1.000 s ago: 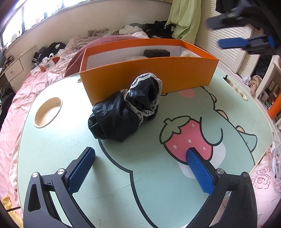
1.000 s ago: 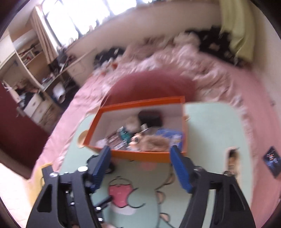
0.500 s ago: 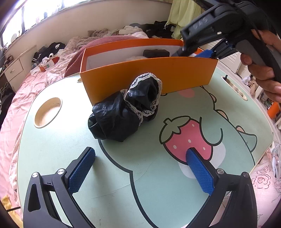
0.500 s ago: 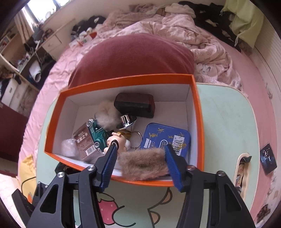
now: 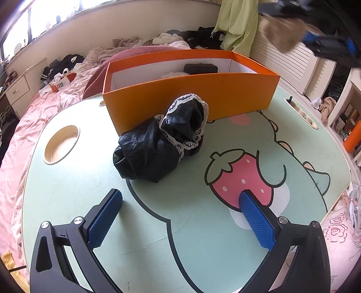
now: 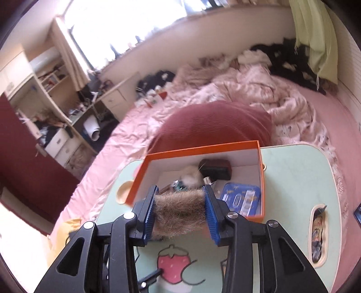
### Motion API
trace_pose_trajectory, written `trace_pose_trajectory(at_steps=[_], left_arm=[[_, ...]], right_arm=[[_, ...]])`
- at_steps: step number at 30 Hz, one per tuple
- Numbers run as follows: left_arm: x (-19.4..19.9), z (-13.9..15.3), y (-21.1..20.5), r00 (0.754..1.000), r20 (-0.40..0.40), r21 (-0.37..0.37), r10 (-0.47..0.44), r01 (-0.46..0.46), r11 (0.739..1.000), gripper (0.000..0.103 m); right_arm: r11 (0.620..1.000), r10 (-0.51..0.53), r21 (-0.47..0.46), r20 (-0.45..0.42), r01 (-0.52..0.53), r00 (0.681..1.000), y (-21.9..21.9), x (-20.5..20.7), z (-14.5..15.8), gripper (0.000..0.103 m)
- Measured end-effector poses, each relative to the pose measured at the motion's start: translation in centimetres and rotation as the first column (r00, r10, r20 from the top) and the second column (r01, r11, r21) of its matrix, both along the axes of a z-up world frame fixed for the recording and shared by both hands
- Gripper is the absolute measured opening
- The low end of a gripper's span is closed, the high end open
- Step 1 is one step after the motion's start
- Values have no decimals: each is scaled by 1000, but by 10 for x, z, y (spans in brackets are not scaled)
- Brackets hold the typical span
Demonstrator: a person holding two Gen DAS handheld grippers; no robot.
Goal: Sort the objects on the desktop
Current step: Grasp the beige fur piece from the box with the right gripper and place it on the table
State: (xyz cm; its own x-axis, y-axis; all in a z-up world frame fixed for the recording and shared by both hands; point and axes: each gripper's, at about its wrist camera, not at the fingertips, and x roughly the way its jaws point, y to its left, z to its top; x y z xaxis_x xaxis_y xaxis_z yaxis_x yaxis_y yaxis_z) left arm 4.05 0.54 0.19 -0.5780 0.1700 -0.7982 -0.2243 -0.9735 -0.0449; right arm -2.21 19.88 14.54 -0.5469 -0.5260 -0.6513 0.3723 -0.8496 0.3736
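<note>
A pale mint-green table (image 5: 67, 191) printed with a pink strawberry with white dots and a green leaf top (image 5: 241, 173), outlined in black. An orange box (image 5: 191, 94) with a white inside. A shiny black garment edged in white lace (image 5: 158, 146). Grippers with black frames and blue textured pads (image 5: 105, 222). A tan-brown furry item (image 6: 180, 209). A blue tin (image 6: 242, 198) in the box. Pink bedding (image 6: 248, 90).

A pink bed (image 6: 225, 101) is seen under a bright window (image 6: 126, 20). White shelves (image 6: 52, 76) are placed beside it.
</note>
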Motion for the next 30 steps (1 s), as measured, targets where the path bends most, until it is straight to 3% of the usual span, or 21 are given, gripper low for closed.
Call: trace_pose_trajectory(at_steps=[5, 8, 12, 15, 16, 17, 18, 22, 25, 30], left_arm=[[0, 0, 0, 1000, 0, 0, 0, 0, 1000, 103], [0, 0, -1, 1000, -1, 0, 0, 0, 1000, 103], [0, 0, 0, 1000, -1, 1, 0, 0, 1000, 103], [0, 0, 0, 1000, 0, 0, 0, 0, 1000, 103], [0, 0, -1, 1000, -1, 0, 0, 0, 1000, 103], [0, 0, -1, 1000, -1, 0, 0, 0, 1000, 103], [0, 0, -1, 1000, -1, 0, 0, 0, 1000, 103], [0, 0, -1, 1000, 0, 0, 0, 0, 1000, 103], [0, 0, -1, 1000, 0, 0, 0, 0, 1000, 103], [0, 0, 0, 1000, 0, -3, 0, 0, 1000, 103]], right_arm=[[991, -26, 133, 3, 25, 1000, -13, 24, -56, 39], [994, -8, 112, 65, 1, 998, -19, 17, -85, 39], [994, -33, 102, 56, 27, 998, -14, 12, -94, 42], [994, -78, 68, -31, 80, 996, -4, 30, -83, 64], [993, -88, 72, -63, 92, 994, 0, 38, -79, 77], [990, -94, 99, -108, 104, 990, 2, 49, -75, 89], [986, -94, 125, -129, 110, 987, 2, 54, -73, 93], [929, -68, 355, -122, 108, 990, -10, 71, -94, 96], [890, -44, 451, -68, 70, 997, -17, 74, -118, 96], [908, -49, 415, -35, 59, 998, -5, 67, -125, 103]])
